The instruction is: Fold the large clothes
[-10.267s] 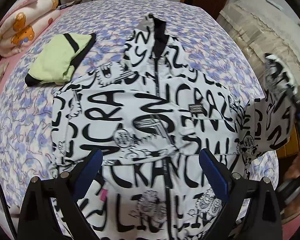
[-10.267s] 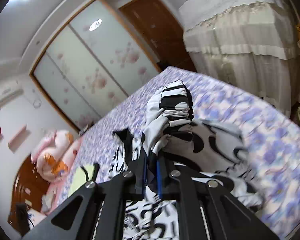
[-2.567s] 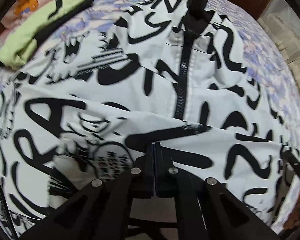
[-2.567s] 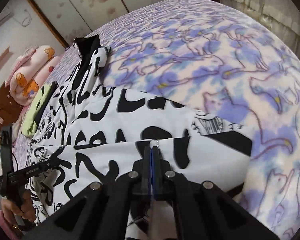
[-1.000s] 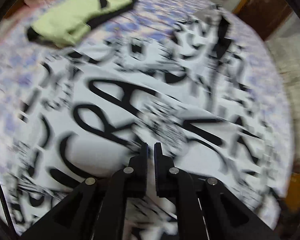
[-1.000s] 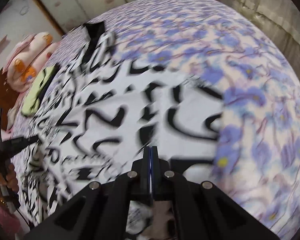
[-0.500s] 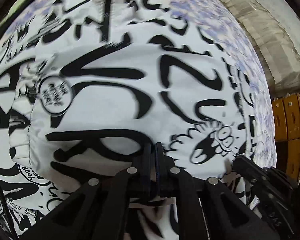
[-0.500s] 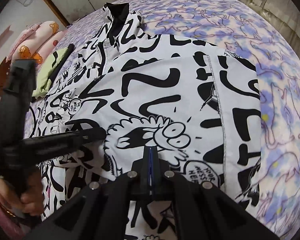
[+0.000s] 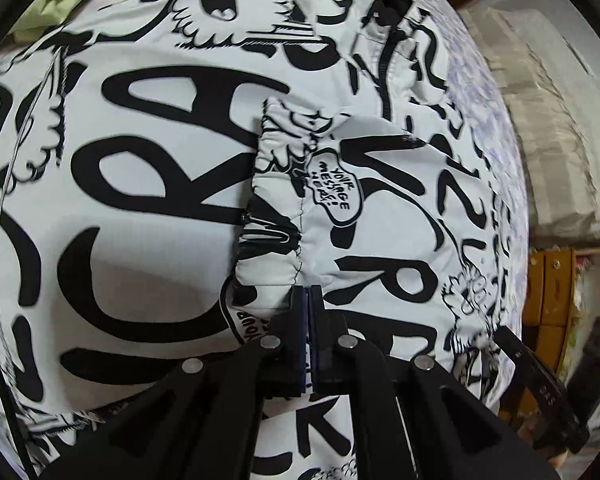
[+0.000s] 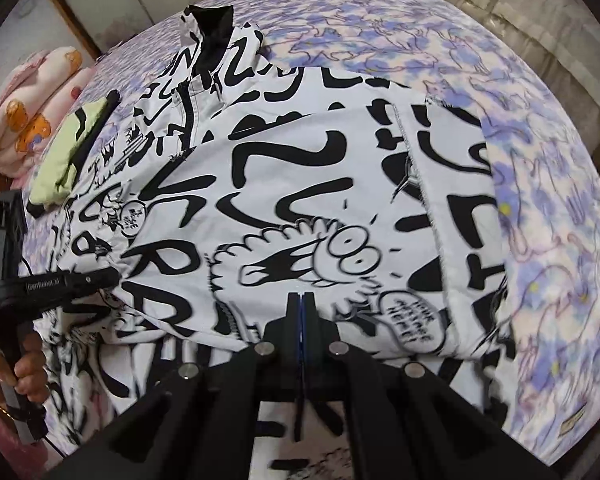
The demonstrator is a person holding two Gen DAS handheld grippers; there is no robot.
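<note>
A white jacket (image 10: 300, 180) with black graffiti lettering lies spread on the bed, black collar (image 10: 214, 28) at the far end. One sleeve is folded across the chest, and its gathered cuff (image 9: 272, 240) rests in the middle of the left wrist view. My left gripper (image 9: 308, 300) is shut, its tips against the near end of that cuff; no cloth shows pinched between the pads. From the right wrist view the left gripper (image 10: 114, 276) touches the jacket at the left. My right gripper (image 10: 302, 300) is shut, tips on the folded sleeve over a cartoon print.
A folded light-green garment (image 10: 68, 152) lies on the bed left of the jacket. A pink bear-print blanket (image 10: 28, 112) sits at the far left. Purple floral bedsheet (image 10: 540, 160) stretches to the right. Cloth-covered furniture (image 10: 540, 12) and yellow drawers (image 9: 556, 288) stand beyond the bed's right side.
The left gripper has slid along the folded sleeve to its cuff and sunk closer to the cloth. The right gripper has barely shifted in the last half second. Both stay shut.
</note>
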